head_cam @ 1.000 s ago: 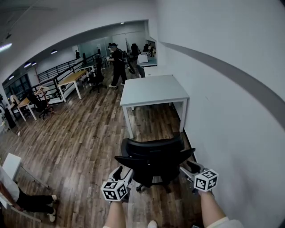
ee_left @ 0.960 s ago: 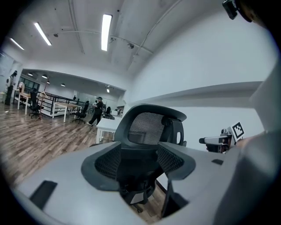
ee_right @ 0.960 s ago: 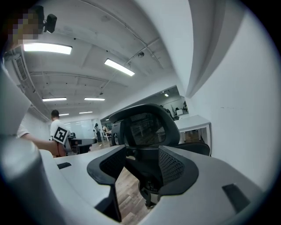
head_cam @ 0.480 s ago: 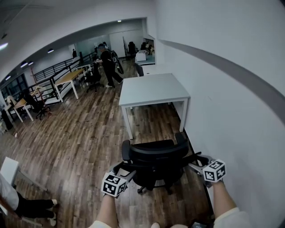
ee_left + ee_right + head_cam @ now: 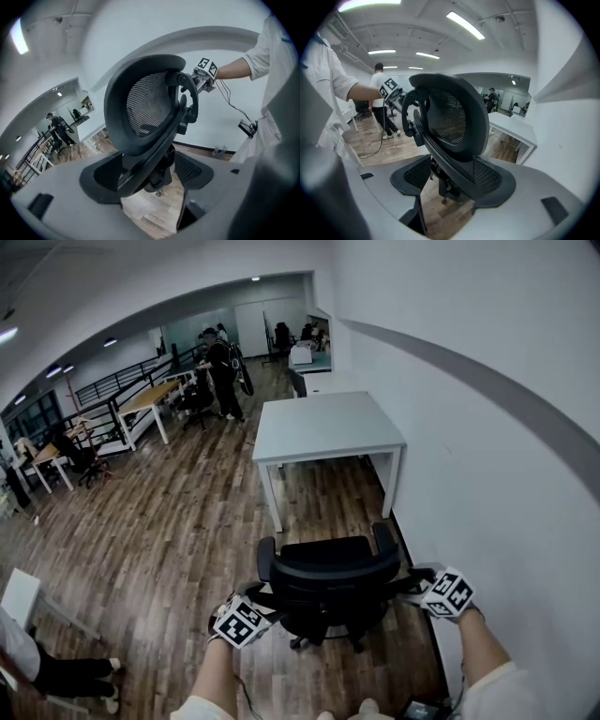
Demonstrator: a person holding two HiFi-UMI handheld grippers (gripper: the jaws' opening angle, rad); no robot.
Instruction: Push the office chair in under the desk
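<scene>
The black mesh-backed office chair stands on the wooden floor a short way in front of the white desk, its back toward me. My left gripper is at the backrest's left edge and my right gripper at its right edge. In the left gripper view the backrest runs down between the left gripper's wide-set pads. The right gripper view shows the same backrest between the right gripper's pads. Both pairs of jaws have just been opening, and neither visibly presses on the chair.
A white wall runs close along the right of chair and desk. A person stands far back among other desks and chairs. Someone's legs and a white table corner are at lower left. A small box with a cable lies by my feet.
The chair has turned to face the desk squarely. Both grippers have rolled and shifted outward to the backrest's two sides, and their jaws stand wider. The person at the back has walked farther away.
</scene>
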